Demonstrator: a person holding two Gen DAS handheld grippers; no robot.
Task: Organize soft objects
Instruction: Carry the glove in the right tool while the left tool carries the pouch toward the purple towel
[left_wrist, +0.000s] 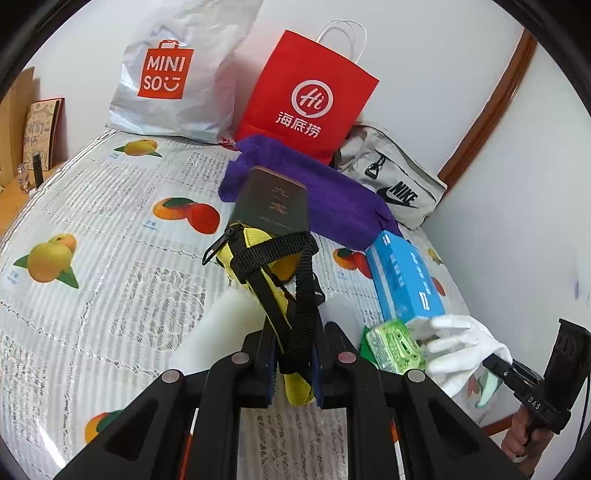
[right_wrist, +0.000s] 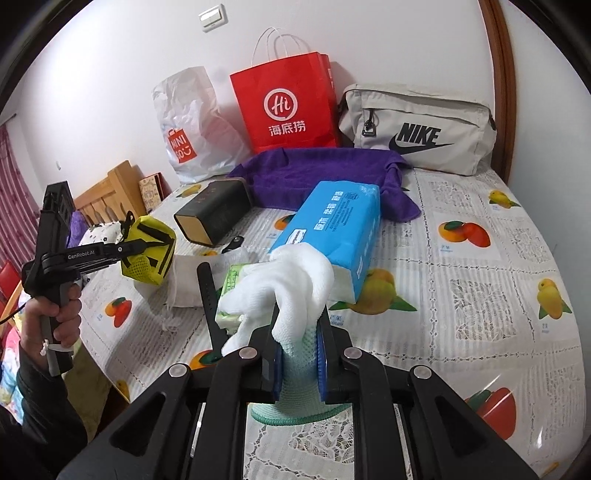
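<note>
- The left gripper (left_wrist: 293, 354) has its fingers clamped on a yellow pouch (left_wrist: 258, 251) by its black strap, the pouch hanging clear of the bench (left_wrist: 110, 229).
- The right gripper (right_wrist: 297, 354) has its fingers clamped on the cuff of a white glove (right_wrist: 291, 280), which droops toward 11 o'clock over the green tissue pack (right_wrist: 231, 295).
- Judged from this, both soft items are lifted; carry them high enough that the glove clears the blue tissue packet (right_wrist: 332, 229) at 12 o'clock.
- Likely destinations are the bags at 12 o'clock: the red paper bag (right_wrist: 284, 103) or the grey Nike bag (right_wrist: 417, 129).
- Keep both grips firm; the strap could let the pouch swing.
</note>
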